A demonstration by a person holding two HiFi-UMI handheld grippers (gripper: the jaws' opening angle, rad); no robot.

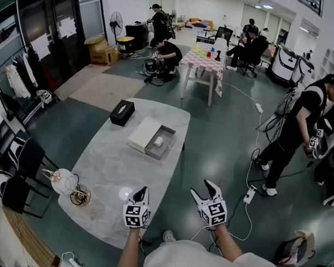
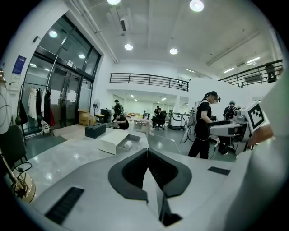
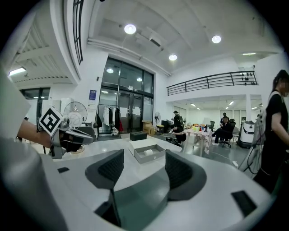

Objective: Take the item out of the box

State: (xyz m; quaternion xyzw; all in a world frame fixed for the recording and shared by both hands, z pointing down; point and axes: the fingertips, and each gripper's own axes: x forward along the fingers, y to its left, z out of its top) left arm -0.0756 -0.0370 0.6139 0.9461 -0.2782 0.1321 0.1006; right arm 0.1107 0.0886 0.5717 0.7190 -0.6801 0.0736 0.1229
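Observation:
An open grey box lies on the far half of the marble table, its white lid beside it on the left. A small white roll-shaped item rests inside the box. It also shows in the left gripper view as the item and in the right gripper view as the item. My left gripper hovers over the table's near edge, jaws shut together and empty. My right gripper hangs just off the near right edge, open and empty. Both are well short of the box.
A black tissue box stands beyond the lid. A glass lamp with a coiled cable sits at the table's near left corner. Dark chairs flank the left side. A person stands to the right, with cables and a power strip on the floor.

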